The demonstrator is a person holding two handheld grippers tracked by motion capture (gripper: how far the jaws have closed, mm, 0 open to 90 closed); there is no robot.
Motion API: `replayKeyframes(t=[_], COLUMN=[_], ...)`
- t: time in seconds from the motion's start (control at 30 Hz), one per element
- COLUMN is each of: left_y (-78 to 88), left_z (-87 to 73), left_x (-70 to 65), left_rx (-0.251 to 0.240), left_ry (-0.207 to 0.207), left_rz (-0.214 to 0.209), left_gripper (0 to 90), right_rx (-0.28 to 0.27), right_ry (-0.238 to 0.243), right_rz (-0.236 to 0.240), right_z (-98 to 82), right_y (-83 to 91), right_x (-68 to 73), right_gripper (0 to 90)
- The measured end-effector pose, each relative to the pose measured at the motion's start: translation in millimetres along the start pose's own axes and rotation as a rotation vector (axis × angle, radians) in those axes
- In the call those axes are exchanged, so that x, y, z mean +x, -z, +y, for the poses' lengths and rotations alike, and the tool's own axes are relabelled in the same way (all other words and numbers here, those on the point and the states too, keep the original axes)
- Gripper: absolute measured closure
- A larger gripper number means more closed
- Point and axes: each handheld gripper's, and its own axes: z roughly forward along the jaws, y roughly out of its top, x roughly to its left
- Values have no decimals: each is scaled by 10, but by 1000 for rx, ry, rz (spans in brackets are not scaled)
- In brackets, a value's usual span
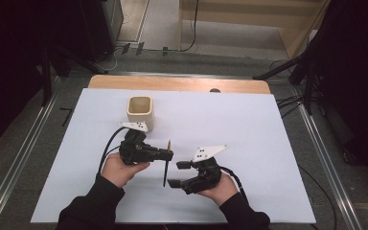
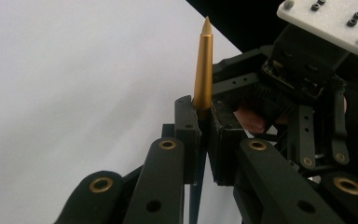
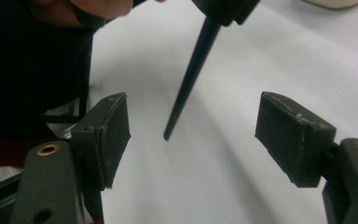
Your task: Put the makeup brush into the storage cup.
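Nearest us, our right gripper [image 1: 178, 173] stands wide open, nothing between its pads. Just beyond, our left gripper [image 1: 168, 154] clamps the pen [image 1: 166, 167] mid-shaft above the table [image 1: 268, 143]. We judge a handover finished; next, carry it to the cup [image 1: 139, 113].

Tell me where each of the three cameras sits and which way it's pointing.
High view: above the person's side, looking forward and down on the white table; both hands, sleeves, both grippers, beige cup.
Left gripper view: rides the left gripper, looking along jaws shut on a gold-tipped pen.
Right gripper view: rides the right gripper, looking along open jaws.
Shared: all three show the pen.
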Motion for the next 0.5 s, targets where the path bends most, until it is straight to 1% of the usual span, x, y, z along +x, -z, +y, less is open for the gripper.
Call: replayKeyframes(t=[0.07,0.17,0.3,0.4,0.47,0.5], left_y=[1,-3,-5,1,12,18], left_z=[-1,-6,-2,6,11,11], left_x=[5,4,22,30,33,35], left_rx=[11,29,53,73,76,74], left_ry=[-3,-13,-23,-36,-47,-44], left_rz=[-8,-5,-3,3,9,4], left_gripper=[838,838,838,838,837,837], right_rx=[16,43,73,97,113,118], right_ry=[22,53,83,107,120,128], right_rz=[-6,-21,-29,-10,-11,-10], right_z=[-2,-8,-11,-10,-16,-19], right_y=[15,45,75,85,90,94], right_x=[-13,-42,-69,-84,-96,-104], right_gripper=[266,267,267,267,266,266])
